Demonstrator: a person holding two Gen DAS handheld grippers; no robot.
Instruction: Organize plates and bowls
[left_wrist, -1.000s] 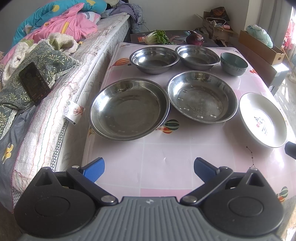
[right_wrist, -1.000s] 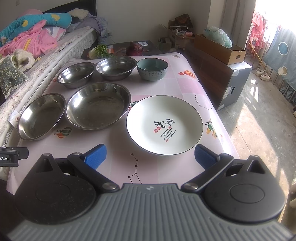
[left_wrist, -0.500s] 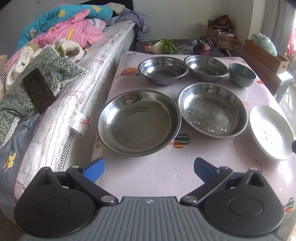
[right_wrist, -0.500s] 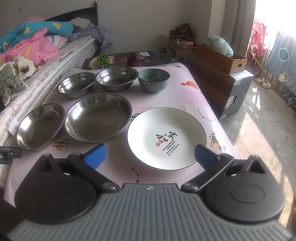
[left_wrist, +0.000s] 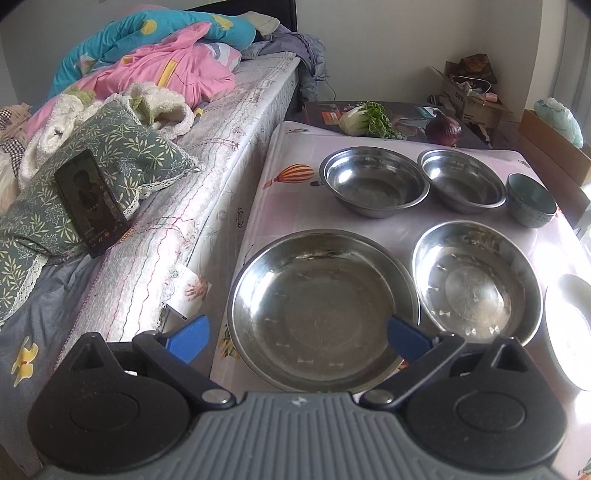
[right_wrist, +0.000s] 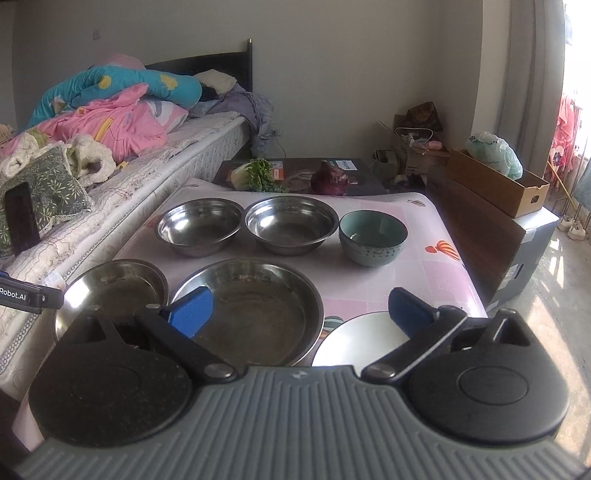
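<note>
Two wide steel plates lie at the front of the pink table (left_wrist: 280, 206): the left steel plate (left_wrist: 317, 310) (right_wrist: 110, 291) and the right steel plate (left_wrist: 476, 284) (right_wrist: 255, 310). Behind them stand two steel bowls, one on the left (left_wrist: 373, 181) (right_wrist: 199, 225) and one on the right (left_wrist: 461, 179) (right_wrist: 291, 223), and a teal bowl (left_wrist: 532, 199) (right_wrist: 373, 236). A white plate (left_wrist: 569, 328) (right_wrist: 362, 339) lies at the front right. My left gripper (left_wrist: 297, 338) is open over the near edge of the left steel plate. My right gripper (right_wrist: 301, 312) is open, low over the white plate and the right steel plate.
A bed (left_wrist: 177, 206) with bedding and a propped phone (left_wrist: 90, 201) runs along the table's left side. Greens (right_wrist: 258, 175) and a purple cabbage (right_wrist: 330, 178) lie on a dark surface behind the table. A cardboard box (right_wrist: 495, 182) on a cabinet stands to the right.
Both grippers have moved forward and lower toward the dishes. The left one now reaches the left steel plate's near edge; the right one now hangs over the white plate. Both stay open.
</note>
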